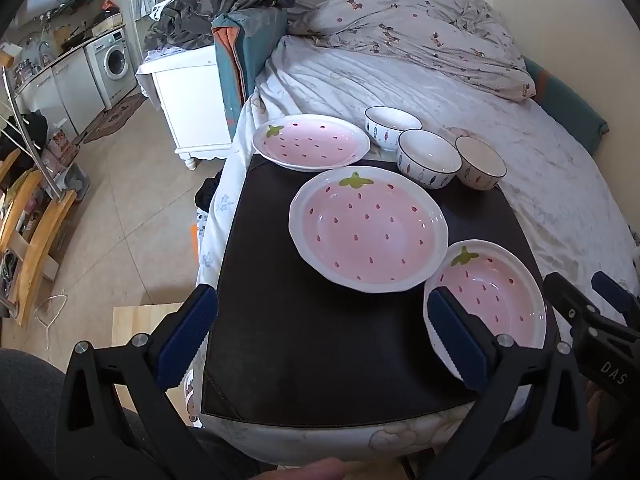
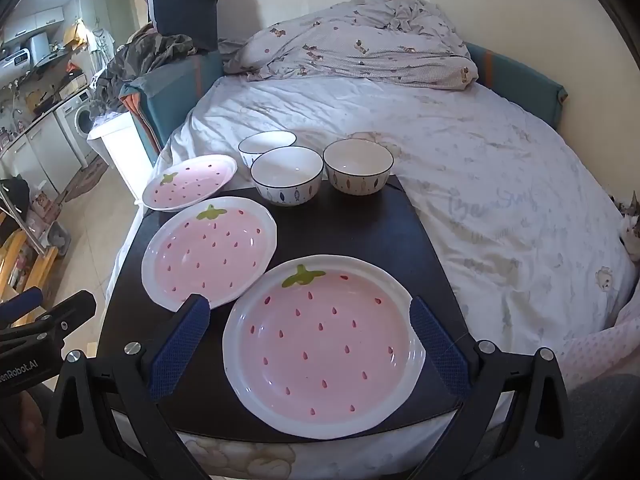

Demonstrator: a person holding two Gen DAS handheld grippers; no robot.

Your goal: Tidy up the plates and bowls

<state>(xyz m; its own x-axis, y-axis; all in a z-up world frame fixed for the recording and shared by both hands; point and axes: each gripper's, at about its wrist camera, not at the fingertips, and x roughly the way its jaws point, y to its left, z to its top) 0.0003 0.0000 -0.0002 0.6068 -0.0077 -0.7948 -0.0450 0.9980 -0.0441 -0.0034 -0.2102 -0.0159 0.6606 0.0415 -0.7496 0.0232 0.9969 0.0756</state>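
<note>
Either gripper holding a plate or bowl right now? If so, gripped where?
Nothing held. Left gripper and right gripper are both open; the nearest strawberry plate lies on the dark mat, ungripped.

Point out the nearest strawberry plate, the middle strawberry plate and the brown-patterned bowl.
nearest strawberry plate [image 2: 324,344], right wrist view, pink centre.
middle strawberry plate [image 2: 208,252], right wrist view, pink centre.
brown-patterned bowl [image 2: 358,182], right wrist view, outer wall.
</note>
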